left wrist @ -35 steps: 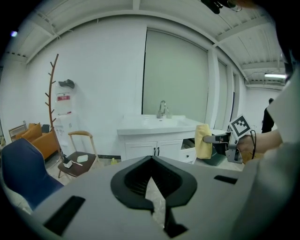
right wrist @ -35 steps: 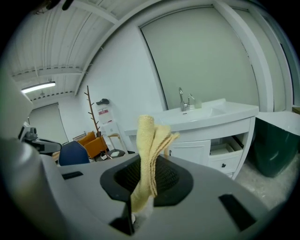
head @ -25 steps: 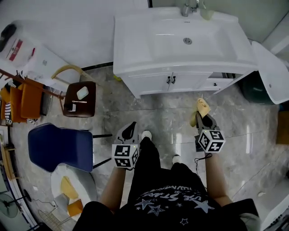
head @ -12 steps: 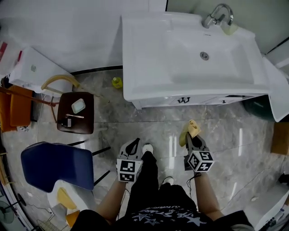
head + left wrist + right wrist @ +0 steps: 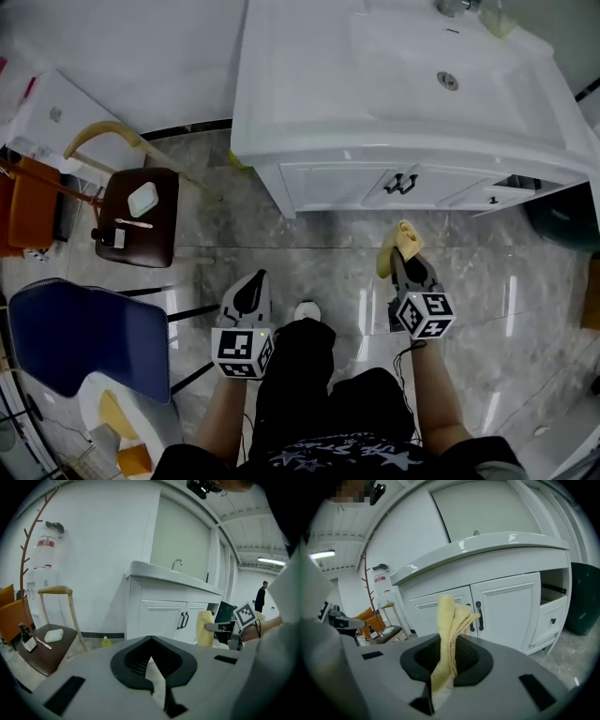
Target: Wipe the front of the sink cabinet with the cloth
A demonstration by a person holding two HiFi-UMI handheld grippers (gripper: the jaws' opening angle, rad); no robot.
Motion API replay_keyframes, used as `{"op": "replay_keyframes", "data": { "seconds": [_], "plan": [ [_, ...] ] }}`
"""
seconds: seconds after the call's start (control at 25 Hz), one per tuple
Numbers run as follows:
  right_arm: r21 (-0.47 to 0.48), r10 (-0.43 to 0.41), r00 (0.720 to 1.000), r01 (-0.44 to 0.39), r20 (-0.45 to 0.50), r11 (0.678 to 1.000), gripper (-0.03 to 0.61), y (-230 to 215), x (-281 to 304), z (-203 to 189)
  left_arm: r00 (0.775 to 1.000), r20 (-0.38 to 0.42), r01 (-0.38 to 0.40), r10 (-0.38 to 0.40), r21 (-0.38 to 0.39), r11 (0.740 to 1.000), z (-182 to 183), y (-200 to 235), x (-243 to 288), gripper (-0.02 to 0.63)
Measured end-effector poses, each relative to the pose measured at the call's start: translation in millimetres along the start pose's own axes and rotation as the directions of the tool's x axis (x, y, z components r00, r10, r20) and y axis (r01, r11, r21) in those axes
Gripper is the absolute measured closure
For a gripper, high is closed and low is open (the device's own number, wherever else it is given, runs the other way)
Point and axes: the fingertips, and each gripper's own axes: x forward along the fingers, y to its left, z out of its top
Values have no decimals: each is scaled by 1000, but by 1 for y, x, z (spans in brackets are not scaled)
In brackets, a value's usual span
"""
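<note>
The cloth (image 5: 449,630), yellow, soft and folded into a limp strip, stands pinched in your right gripper (image 5: 443,667). In the last second you came closer to the sink cabinet (image 5: 337,178). Its glossy white panelled doors with dark handles (image 5: 403,181) are now just ahead, but the cloth does not touch them yet. Your left gripper (image 5: 151,677) is pressed together, with nothing in it.
</note>
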Motion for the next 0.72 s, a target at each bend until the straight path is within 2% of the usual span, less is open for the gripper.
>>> {"op": "replay_keyframes", "data": {
  "seconds": [0.28,0.36,0.52,0.6,0.72],
  "plan": [
    [-43,74,990,-70,121,997,518,-14,57,-38,986,161,-60,47,77,995,-24,38,48,598],
    [-61,100,982,-92,157,994,518,-12,74,-45,983,177,-64,47,90,994,-34,46,63,598],
    [-85,166,964,-151,209,985,518,-9,99,-49,978,185,-106,91,71,992,-57,59,85,598],
    [-92,235,938,-218,256,972,518,-1,107,-43,973,198,-136,120,69,988,-69,63,86,598],
    [-166,371,872,-334,320,928,518,14,120,-38,956,220,-214,195,63,975,-87,74,86,598]
  ]
}}
